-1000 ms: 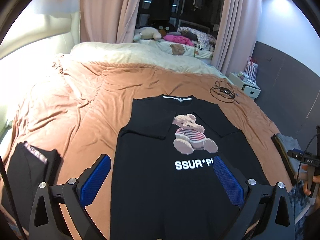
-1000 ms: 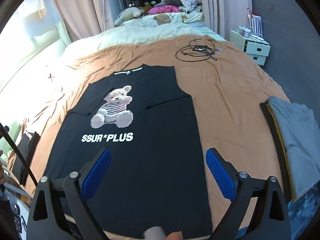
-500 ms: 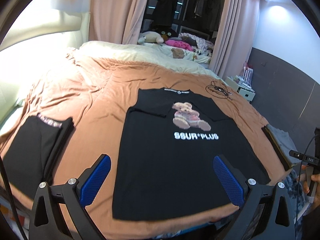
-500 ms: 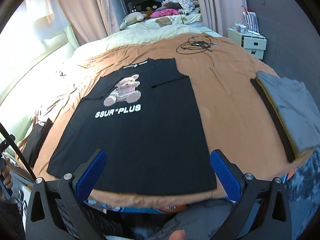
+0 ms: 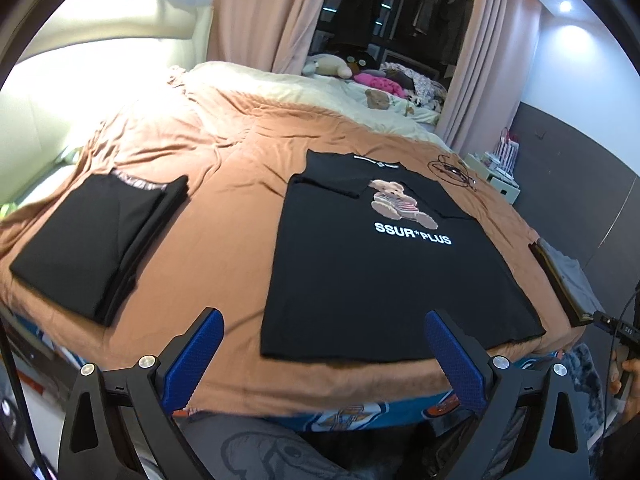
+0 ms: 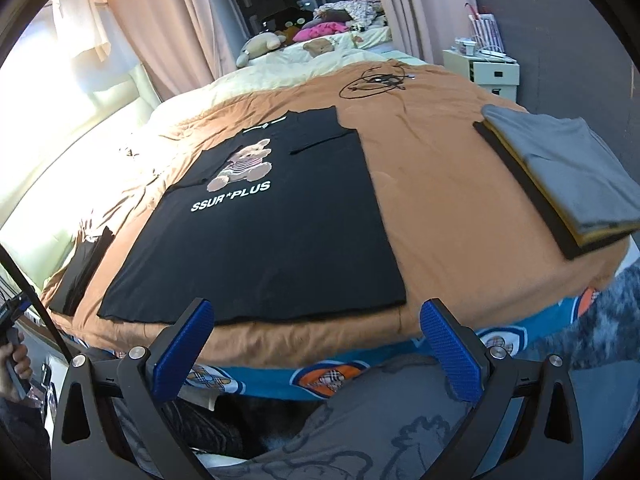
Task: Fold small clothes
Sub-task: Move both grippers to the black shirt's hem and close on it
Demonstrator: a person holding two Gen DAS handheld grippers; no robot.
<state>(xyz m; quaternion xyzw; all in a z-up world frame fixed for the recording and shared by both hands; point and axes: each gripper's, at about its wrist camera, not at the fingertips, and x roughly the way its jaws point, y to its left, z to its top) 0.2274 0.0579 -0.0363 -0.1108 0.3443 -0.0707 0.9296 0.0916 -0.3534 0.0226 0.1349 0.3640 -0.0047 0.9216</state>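
T-shirt: the black T-shirt [image 5: 384,276] [image 6: 280,240] lies flat on the bed's brown blanket [image 5: 224,184] [image 6: 432,184], hem at the near edge, collar toward the far side.
Look: both sleeves are folded in over the chest; a teddy-bear print [image 5: 396,202] [image 6: 244,166] sits above the white words "SSUR*PLUS".
Change: a second ago both cameras hung close over the shirt's lower half; now they have drawn back past the near edge of the bed, so the whole shirt and the patterned blue sheet [image 5: 352,416] [image 6: 320,376] under the blanket show.
Left gripper: the left gripper [image 5: 326,360] is off the bed, its blue fingers [image 5: 192,360] spread wide and empty.
Right gripper: the right gripper [image 6: 316,348] is likewise short of the hem, fingers [image 6: 452,348] spread and holding nothing.
Left view only: a folded black garment [image 5: 92,240] lies near the bed's left edge, fully seen; the hand [image 5: 626,380] on the other tool shows at the right margin.
Right view only: a folded stack with a grey piece on top [image 6: 568,172] sits at the bed's right edge; the black garment is only a sliver here.
Farther: a coiled black cable [image 5: 452,170] [image 6: 376,80] lies beyond the collar, stuffed toys [image 6: 260,46] at the far side.
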